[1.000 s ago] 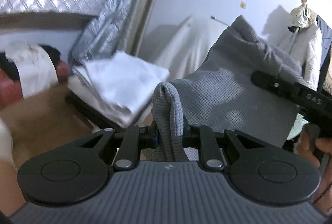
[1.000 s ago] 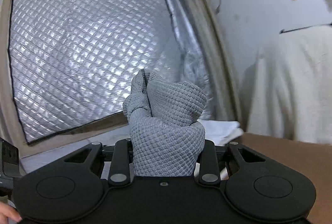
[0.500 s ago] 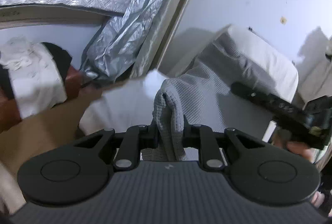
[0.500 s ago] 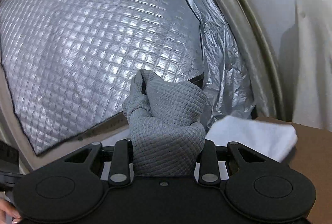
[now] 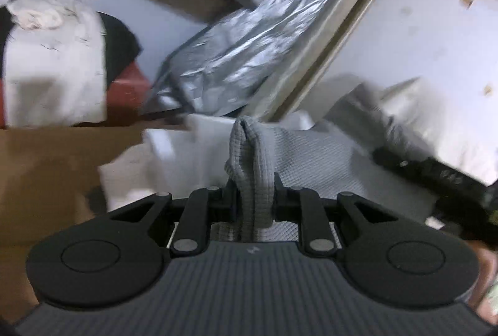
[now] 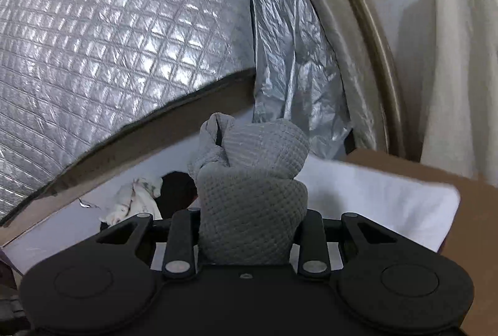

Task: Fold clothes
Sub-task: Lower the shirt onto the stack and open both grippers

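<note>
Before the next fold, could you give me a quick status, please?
Left gripper and right gripper both shut on grey garment. Garment spread between them. White folded stack just ahead.

Two sets of tongs are in view: the left tongs point(image 5: 251, 202) and the right tongs point(image 6: 247, 230), each clamped on the one grey waffle-knit garment point(image 5: 314, 161). One brown bench point(image 5: 46, 168) carries one folded white cloth point(image 6: 379, 196), lying just beyond the grey garment. Farther beyond that white cloth lies one crumpled heap of white and black clothes point(image 5: 56, 62). One quilted silver foil sheet point(image 6: 109, 34) hangs behind the bench.
</note>
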`<state>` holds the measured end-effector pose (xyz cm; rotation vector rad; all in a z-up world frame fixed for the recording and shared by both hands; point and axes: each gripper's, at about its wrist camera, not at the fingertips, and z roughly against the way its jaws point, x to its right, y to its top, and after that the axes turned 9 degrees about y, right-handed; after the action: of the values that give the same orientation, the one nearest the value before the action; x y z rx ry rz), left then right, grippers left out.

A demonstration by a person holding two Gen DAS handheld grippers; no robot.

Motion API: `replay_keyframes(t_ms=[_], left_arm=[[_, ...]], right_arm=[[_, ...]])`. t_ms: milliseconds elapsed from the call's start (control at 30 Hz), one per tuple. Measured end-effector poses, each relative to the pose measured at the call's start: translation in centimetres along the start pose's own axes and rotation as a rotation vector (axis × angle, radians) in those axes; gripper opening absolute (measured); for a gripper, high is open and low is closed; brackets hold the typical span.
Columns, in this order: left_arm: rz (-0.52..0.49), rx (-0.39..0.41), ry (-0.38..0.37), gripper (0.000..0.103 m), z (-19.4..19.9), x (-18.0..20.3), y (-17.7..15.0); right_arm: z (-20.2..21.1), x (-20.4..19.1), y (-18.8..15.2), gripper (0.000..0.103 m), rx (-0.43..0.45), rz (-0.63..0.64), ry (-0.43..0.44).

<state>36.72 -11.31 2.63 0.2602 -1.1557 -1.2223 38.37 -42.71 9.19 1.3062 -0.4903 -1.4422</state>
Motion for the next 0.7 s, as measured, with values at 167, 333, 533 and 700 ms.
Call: replay_keyframes(t_ms=[167,333,533,700], left_arm=[[-0.105,-0.008,0.193,0.031,-2.8,3.3,-2.3],[-0.237,0.038,0.331,0.034,-2.3,6.4,-3.1],[-0.126,-0.039,0.4,0.056,0.9,4.6,-2.0],[-0.099,0.151,0.45,0.066,6.2,4.3,-2.7]], right_arm=[[-0.6,2.2,0.6,0.045,-0.085,-0.007,-0.076],[-1.3,4.8,-0.3,0.057,-0.118,-0.094,-0.094],[2.5,7.3,1.5,0.068,-0.015,-0.367,0.04],[10.0,7.2,2.2,0.068,0.185,-0.341,0.149]])
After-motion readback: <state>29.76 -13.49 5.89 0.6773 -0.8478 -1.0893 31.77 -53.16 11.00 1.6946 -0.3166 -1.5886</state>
